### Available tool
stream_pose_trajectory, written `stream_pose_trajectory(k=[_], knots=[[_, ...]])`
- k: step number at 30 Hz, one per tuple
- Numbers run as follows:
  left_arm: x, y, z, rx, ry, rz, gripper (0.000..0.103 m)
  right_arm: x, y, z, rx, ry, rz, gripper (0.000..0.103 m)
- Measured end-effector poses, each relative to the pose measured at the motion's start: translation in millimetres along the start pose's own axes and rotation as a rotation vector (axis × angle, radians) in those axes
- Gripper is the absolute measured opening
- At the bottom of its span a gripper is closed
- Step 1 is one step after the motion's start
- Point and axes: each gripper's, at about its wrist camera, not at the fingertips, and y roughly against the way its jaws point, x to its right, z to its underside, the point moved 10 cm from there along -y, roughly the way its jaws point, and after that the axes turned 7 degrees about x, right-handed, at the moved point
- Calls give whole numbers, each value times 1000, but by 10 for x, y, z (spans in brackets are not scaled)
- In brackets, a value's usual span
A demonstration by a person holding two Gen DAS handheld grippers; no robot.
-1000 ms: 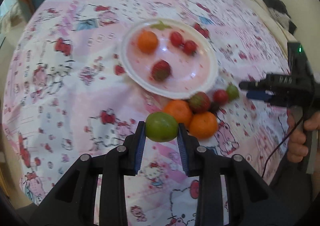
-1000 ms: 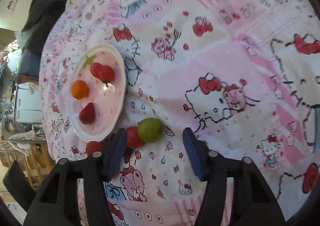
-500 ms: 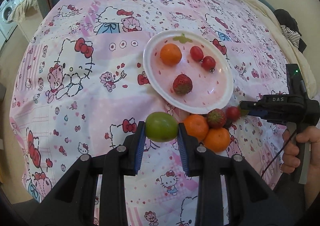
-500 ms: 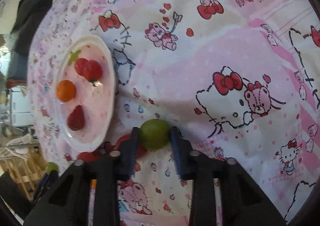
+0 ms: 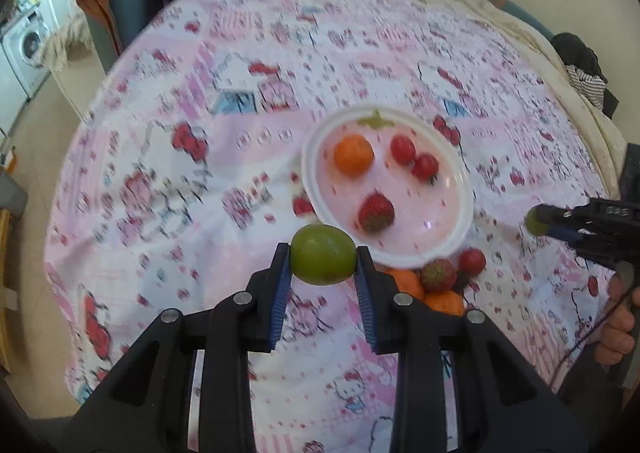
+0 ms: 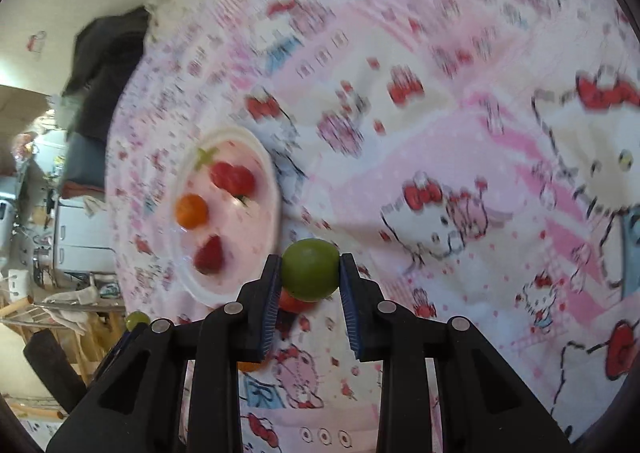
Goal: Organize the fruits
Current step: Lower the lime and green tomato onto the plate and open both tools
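Whereas a second earlier its fingers straddled the smaller green fruit (image 6: 309, 269) unclenched on the bed cover (image 6: 460, 157), the right gripper (image 6: 308, 273) now clamped it, apparently lifted; left gripper (image 5: 323, 255) gripped the larger green fruit (image 5: 322, 253), lower centre. Both seemed bound for the plate (image 5: 460, 229).

Your left claw (image 5: 323, 267) hides part of the oranges (image 5: 424, 291) beside the plate (image 5: 466, 189). Motion blurs the bedsheet print (image 6: 400, 53) in both views. Your hand (image 5: 618, 329) is cut off at the left view's edge.
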Motion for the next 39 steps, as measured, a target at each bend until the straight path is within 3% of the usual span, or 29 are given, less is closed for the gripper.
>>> stream_pose_trajectory(k=[7, 11, 18, 23, 30, 39], knots=[[-97, 49, -360, 84, -3, -26, 27, -574, 102, -269, 84, 154, -103, 30], [-32, 45, -553, 106, -47, -8, 27, -839, 11, -356, 74, 204, -143, 30], [53, -179, -817, 109, -86, 6, 27, -954, -240, -430, 41, 262, -129, 30], [153, -581, -695, 38, -143, 24, 27, -839, -545, -434, -24, 272, -79, 30], [241, -897, -411, -55, -126, 47, 28, -649, -922, -268, -133, 292, 0, 30], [291, -1004, -335, -73, -132, 64, 28, -500, -1067, -178, -182, 256, 31, 31]])
